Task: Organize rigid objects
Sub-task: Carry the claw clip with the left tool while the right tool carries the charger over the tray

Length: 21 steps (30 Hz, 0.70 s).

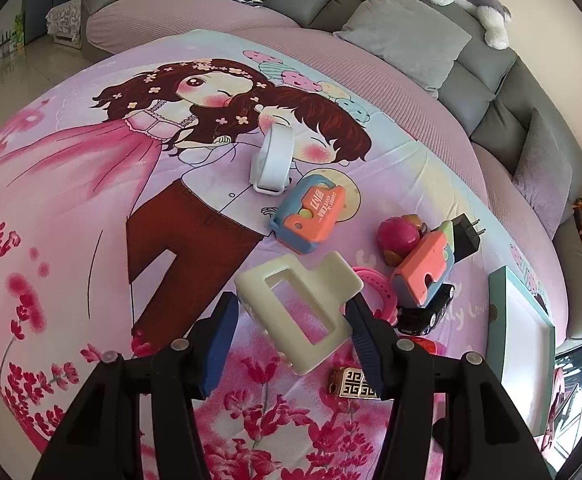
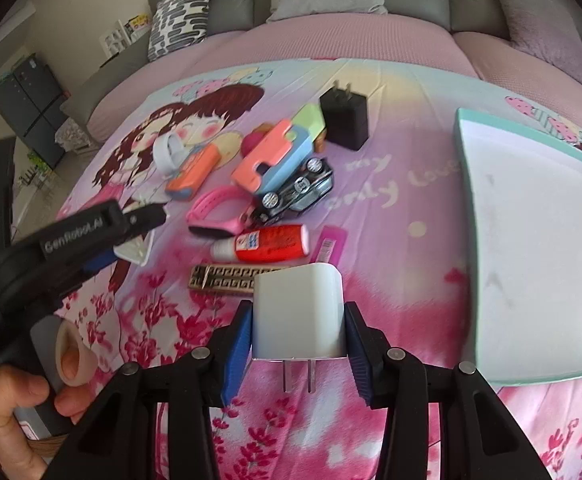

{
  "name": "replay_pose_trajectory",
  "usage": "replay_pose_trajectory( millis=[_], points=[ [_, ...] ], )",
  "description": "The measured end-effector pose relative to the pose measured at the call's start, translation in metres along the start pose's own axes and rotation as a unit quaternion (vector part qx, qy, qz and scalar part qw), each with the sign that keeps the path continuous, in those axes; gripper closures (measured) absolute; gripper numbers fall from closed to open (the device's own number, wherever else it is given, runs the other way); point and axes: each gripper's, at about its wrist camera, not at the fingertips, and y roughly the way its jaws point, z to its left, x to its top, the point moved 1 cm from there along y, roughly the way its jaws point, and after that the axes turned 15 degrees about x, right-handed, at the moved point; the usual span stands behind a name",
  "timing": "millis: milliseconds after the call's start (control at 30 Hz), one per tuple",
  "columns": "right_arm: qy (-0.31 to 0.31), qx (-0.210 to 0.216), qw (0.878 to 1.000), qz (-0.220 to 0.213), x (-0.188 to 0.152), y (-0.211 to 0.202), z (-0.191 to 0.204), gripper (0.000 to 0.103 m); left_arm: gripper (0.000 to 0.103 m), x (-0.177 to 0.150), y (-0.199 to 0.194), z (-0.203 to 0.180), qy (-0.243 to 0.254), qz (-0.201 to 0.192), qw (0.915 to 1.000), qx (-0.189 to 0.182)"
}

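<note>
The right tongs (image 2: 297, 344) clenched the light, stiff white charger (image 2: 299, 312) by its smooth, slippery sides; the left tongs (image 1: 291, 332) gripped a rigid cream bracket (image 1: 303, 304).

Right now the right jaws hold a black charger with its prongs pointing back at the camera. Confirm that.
Not quite: the charger in the right gripper is white, not black, as the right wrist view shows. Its prongs do point back at the camera. The black charger lies farther off on the printed sheet.

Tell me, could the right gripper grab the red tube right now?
Probably not yet: the right gripper is already clamped on a white charger. The red tube lies uncovered just beyond it, so only that load stands in the way.
</note>
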Motion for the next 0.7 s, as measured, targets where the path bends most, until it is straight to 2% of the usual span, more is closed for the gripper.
replay_pose_trajectory(
  millis=[233, 433, 567, 700],
  points=[
    [0.037, -0.005, 0.997, -0.074, 0.036, -0.036, -0.037, 0.056, 0.046, 0.0, -0.005, -0.022, 0.029, -0.01, 0.9995, 0.0],
    [0.076, -0.069, 0.984, -0.148, 0.052, -0.068, -0.084, 0.056, 0.046, -0.003, -0.012, -0.053, 0.075, -0.022, 0.9969, 0.0],
    [0.111, -0.094, 0.978, -0.152, 0.046, -0.076, -0.124, 0.056, 0.046, -0.008, -0.019, -0.085, 0.115, -0.028, 0.993, -0.007],
    [0.133, -0.142, 0.968, -0.16, 0.038, -0.085, -0.157, 0.056, 0.046, -0.017, -0.027, -0.126, 0.161, -0.033, 0.986, -0.025]
  ],
)
